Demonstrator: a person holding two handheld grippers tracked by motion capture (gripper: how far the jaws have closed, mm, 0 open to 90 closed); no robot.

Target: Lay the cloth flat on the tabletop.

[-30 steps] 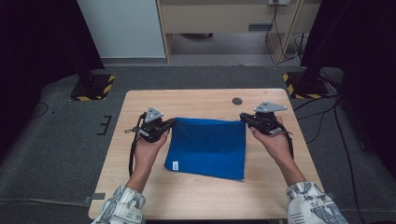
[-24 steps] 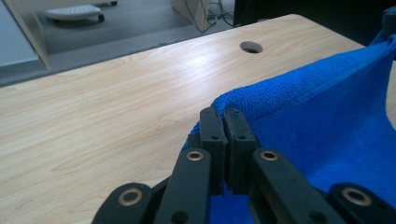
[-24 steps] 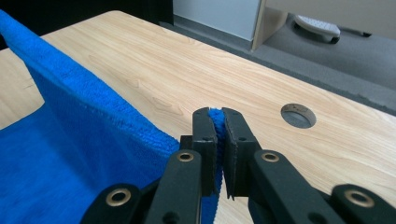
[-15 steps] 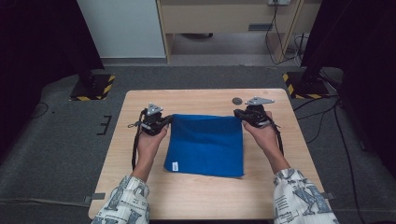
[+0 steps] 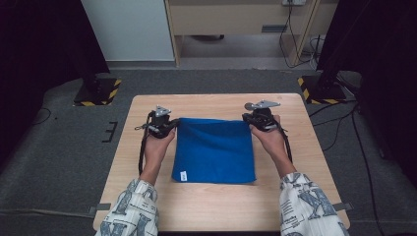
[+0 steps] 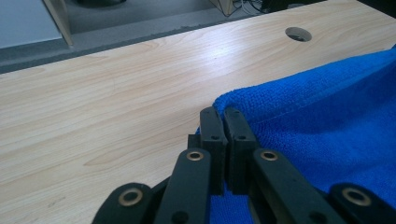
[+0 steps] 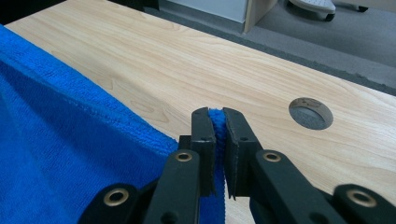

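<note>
One blue cloth (image 5: 215,150); two grippers: left gripper (image 5: 162,125), right gripper (image 5: 259,118); one table (image 5: 211,206); one table hole (image 7: 310,113).

Blue cloth (image 5: 215,150) far edge carried farther across table (image 5: 295,105), flatter

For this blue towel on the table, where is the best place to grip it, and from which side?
The blue towel lies flat, so only its thin hemmed edge offers a pinch. Best are the two far corners, approached low from the outer sides. That is how it is held: left gripper shut on the far-left corner, right gripper on the far-right, cloth showing between its jaws.
</note>
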